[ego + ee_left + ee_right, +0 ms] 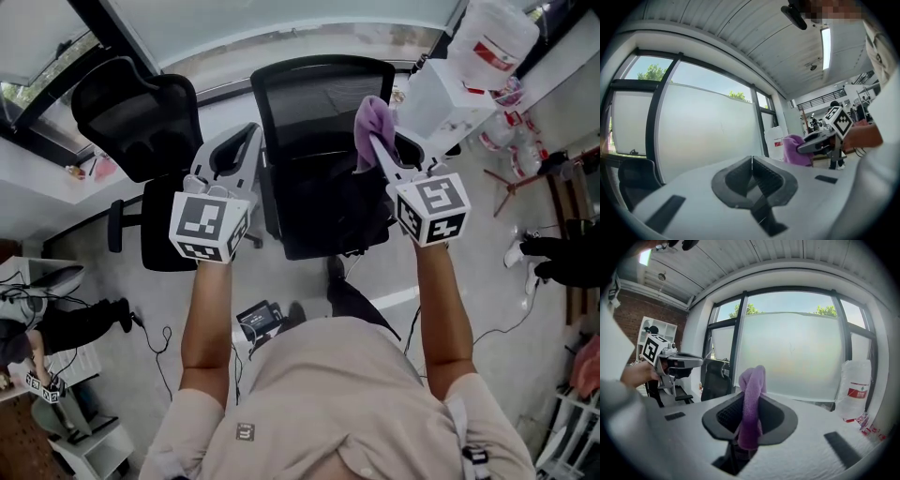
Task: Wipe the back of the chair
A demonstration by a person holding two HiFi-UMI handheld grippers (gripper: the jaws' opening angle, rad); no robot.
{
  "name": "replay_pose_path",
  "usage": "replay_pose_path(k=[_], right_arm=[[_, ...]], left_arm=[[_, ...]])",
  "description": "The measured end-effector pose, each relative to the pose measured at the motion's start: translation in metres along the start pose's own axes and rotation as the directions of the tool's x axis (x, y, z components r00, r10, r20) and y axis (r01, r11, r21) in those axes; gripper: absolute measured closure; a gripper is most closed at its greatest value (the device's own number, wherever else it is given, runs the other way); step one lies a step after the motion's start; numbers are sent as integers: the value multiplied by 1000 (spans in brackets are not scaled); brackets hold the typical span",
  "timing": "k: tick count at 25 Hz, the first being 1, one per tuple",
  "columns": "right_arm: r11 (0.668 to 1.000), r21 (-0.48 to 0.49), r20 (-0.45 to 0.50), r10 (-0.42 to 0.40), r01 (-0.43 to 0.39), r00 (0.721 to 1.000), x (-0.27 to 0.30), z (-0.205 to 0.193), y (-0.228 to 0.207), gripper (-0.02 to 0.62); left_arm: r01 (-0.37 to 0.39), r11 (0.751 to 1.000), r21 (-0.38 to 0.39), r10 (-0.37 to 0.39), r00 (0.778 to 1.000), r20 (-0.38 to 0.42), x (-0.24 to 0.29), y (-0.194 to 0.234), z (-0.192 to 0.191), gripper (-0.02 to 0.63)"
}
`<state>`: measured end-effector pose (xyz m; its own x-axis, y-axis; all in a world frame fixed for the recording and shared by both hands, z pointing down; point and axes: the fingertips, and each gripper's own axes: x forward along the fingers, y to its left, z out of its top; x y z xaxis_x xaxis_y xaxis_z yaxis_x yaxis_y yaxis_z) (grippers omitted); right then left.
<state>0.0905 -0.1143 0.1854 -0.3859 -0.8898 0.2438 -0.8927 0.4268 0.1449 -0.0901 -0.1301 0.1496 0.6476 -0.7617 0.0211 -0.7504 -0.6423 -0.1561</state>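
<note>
Firmly, right gripper (751, 401) pinches cloth (753, 380) (purple).

No wording can be read anywhere. The white container (489, 42) at 1 o'clock in the head view bears a red label (494, 53), its print too small to make out. In the right gripper view it stands at 3 o'clock, equally illegible.

**Surroundings by the window**

A spare black office chair (139, 114) is seen at the far left, below the frosted window (792, 350). A large water bottle (490, 39) is placed far right. A cable (164, 343) is trailed across the floor (150, 298) at the left.
</note>
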Motion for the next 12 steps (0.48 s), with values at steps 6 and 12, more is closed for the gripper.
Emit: replay_pose_path(k=[6, 12], right_arm=[[998, -32, -26, 52, -53, 998, 60, -19, -26, 529], [992, -70, -41, 105, -107, 994, 126, -46, -44, 529]], left_arm=[[-48, 999, -17, 47, 998, -42, 38, 23, -27, 595], [-99, 995, -32, 96, 992, -78, 72, 47, -62, 595]])
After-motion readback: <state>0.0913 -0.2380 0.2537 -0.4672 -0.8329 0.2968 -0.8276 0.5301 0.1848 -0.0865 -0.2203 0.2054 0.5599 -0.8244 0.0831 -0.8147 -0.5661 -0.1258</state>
